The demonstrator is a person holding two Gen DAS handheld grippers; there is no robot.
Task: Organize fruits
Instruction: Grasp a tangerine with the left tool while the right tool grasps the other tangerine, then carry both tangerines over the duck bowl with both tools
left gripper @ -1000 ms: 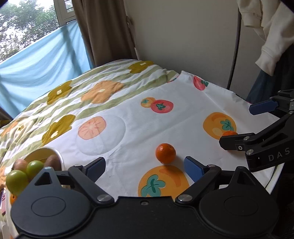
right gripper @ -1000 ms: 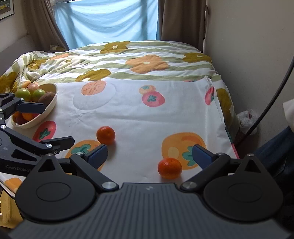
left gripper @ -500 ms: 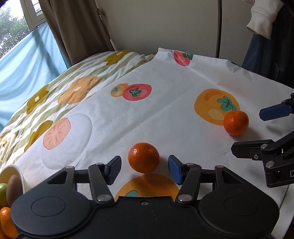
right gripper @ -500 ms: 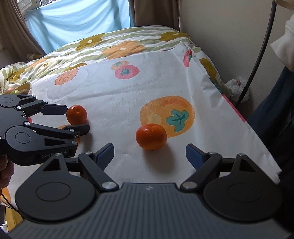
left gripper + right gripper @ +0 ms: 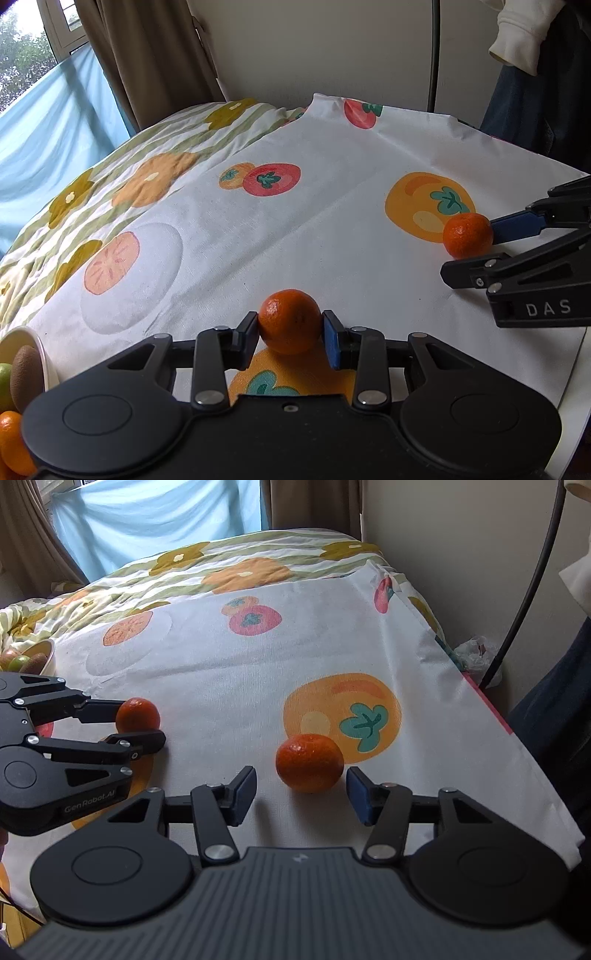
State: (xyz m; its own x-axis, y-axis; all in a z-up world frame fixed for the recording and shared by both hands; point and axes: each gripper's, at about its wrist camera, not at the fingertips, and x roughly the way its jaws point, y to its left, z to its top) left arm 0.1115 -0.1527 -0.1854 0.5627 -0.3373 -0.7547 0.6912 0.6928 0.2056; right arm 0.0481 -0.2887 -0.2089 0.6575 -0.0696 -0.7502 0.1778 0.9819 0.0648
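- Gripping one mandarin [image 5: 290,321], the left gripper [image 5: 290,334] has both blue pads pressed against the fruit's sides; the fruit sits on the tablecloth [image 5: 325,229] just above a printed orange persimmon near the table's near edge.
- From the right wrist view the same mandarin [image 5: 138,714] shows between the left gripper's [image 5: 138,720] black fingers, toward the left side of the table.
- A second mandarin [image 5: 309,762] rests on the cloth at the lower edge of a large printed orange persimmon with a teal leaf [image 5: 341,718], nearer the table's right edge.
- The right gripper [image 5: 301,792] stands apart around that second mandarin: its blue pads [image 5: 243,790] sit on either side with a gap to the fruit on each, touching neither.
- In the left wrist view the second mandarin [image 5: 467,235] appears at the right, with the right gripper [image 5: 476,243] reaching in from the right edge; one blue finger lies just behind the fruit and a black one just in front.
- A pale bowl [image 5: 35,339] at the table's left edge holds a brown kiwi [image 5: 26,376], a green fruit [image 5: 4,384] and an orange fruit [image 5: 11,443].
- The bowl [image 5: 50,653] also shows far left in the right wrist view, partly hidden behind the left gripper.
- Beyond the cloth lies a striped flowered bedspread [image 5: 236,565], with blue fabric [image 5: 155,520] hanging behind it.
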